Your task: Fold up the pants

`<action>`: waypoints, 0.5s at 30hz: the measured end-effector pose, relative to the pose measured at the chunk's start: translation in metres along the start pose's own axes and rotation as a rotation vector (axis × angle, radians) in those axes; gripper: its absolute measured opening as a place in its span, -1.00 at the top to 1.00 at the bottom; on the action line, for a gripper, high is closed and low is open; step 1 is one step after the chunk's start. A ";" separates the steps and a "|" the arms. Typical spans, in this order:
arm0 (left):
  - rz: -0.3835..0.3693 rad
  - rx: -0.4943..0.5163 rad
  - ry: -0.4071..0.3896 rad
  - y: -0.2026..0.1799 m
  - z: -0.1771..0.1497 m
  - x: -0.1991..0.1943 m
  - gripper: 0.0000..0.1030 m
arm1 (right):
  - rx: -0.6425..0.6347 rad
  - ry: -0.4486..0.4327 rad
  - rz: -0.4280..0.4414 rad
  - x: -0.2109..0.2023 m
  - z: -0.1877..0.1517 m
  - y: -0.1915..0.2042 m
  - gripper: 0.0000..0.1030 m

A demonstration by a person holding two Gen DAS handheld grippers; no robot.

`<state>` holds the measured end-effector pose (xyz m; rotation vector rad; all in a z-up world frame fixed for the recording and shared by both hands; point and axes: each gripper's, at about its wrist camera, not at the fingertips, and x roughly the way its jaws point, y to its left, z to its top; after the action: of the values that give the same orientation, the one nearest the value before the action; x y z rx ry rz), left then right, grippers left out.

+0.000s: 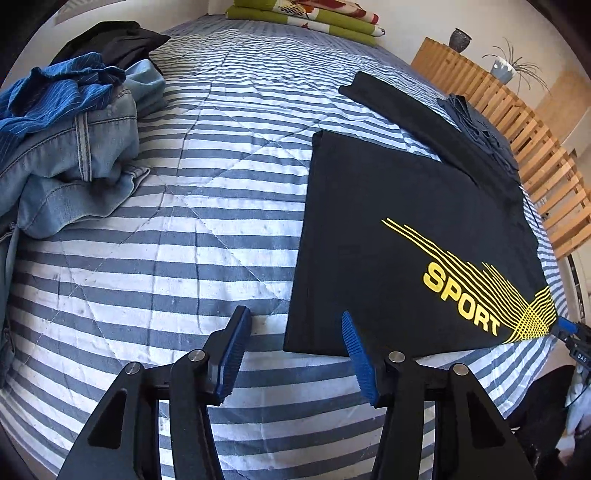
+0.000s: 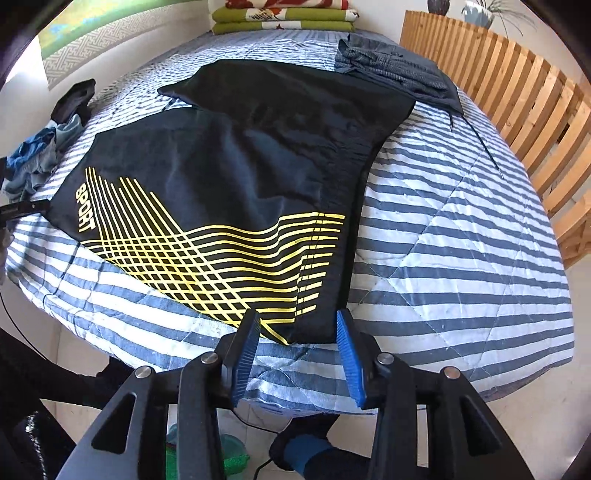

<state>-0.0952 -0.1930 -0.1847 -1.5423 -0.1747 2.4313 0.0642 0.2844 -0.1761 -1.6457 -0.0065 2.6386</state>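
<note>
Bed with blue-and-white striped quilted cover (image 1: 192,206), diamond stitching, cover wrinkled in places; pale tiled floor visible below its near edge in the right wrist view. Wooden slatted frame (image 2: 517,99) along the bed's right side, bearing a dark vase (image 1: 460,40) and a pale pot with a thin-leaved plant (image 1: 504,70). Folded green, white and red floral bedding (image 2: 284,18) stacked at the far end against a pale wall. Heap of unfolded clothes (image 1: 74,122) on the bed's left side: light blue denim, blue pinstriped fabric, black cloth behind. Grey checked folded garment (image 2: 391,64) at the far right, near the slats, touching the black pants' far end. Black pants with yellow line print and the word "SPORT" (image 2: 229,177): laid flat on the bed cover, right of centre in the left wrist view, one leg running toward the far end, printed portion nearest the near edge of the bed. Left claw (image 1: 291,354): black arms with blue ribbed pads, spread wide, holding nothing, hovering at the near left corner of the pants, right pad over the black cloth edge, left pad over the striped cover; contact cannot be told. Right claw (image 2: 295,350): same build, spread wide, empty, straddling the near lower corner of the printed pants at the bed's near edge.
</note>
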 end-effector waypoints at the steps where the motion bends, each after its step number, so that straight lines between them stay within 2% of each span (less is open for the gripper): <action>1: -0.007 -0.003 0.003 0.000 0.000 0.000 0.10 | 0.000 -0.007 -0.004 -0.003 0.000 -0.001 0.25; 6: 0.020 0.034 0.010 -0.011 0.000 0.008 0.62 | -0.032 -0.018 0.007 -0.009 -0.002 0.001 0.25; 9: 0.031 0.051 0.010 -0.018 0.002 0.009 0.83 | -0.064 -0.016 -0.009 -0.005 -0.003 0.006 0.25; 13: 0.052 0.062 -0.003 -0.024 0.003 0.008 0.92 | -0.053 -0.003 -0.001 0.003 -0.005 -0.001 0.26; 15: 0.043 0.037 -0.016 -0.022 0.007 0.004 0.93 | -0.038 -0.004 0.008 0.005 -0.005 -0.006 0.49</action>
<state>-0.0992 -0.1706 -0.1798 -1.5265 -0.0996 2.4657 0.0668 0.2909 -0.1822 -1.6556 -0.0505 2.6642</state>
